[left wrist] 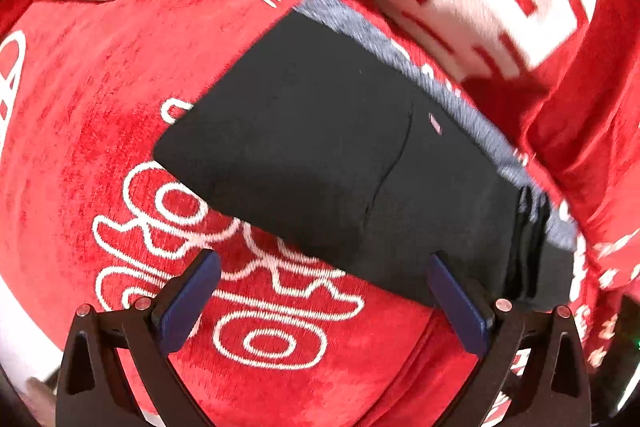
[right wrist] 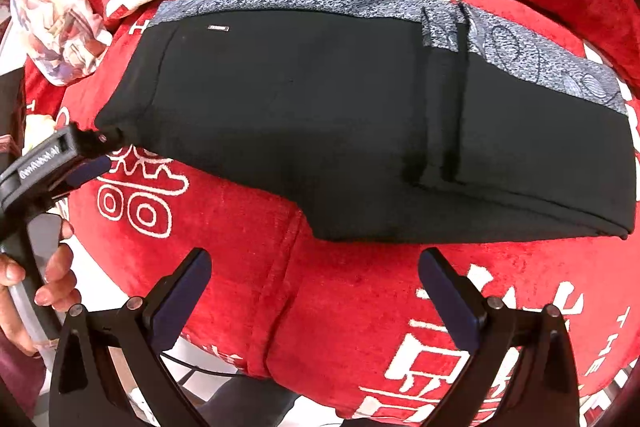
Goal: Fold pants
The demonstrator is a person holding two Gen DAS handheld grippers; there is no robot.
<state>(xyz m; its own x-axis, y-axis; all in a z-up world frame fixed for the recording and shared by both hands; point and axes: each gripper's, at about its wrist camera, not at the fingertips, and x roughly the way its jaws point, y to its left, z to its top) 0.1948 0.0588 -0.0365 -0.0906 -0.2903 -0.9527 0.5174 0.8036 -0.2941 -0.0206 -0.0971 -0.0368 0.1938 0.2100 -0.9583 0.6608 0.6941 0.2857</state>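
Red blanket (right wrist: 360,307) under folded pants (right wrist: 320,115)

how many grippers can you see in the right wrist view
2: the right gripper at the bottom, open over the red blanket; the left gripper at the left edge, at the corner of the black pants.

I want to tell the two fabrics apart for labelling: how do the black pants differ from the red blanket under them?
The black pants are plain and dark with a grey patterned band along one edge; the red blanket is bright with white lettering and symbols. The pants are folded into a compact stack; the blanket is spread wide beneath them. The pants look smooth, the blanket plush. Both are soft textiles, and neither is gripped.
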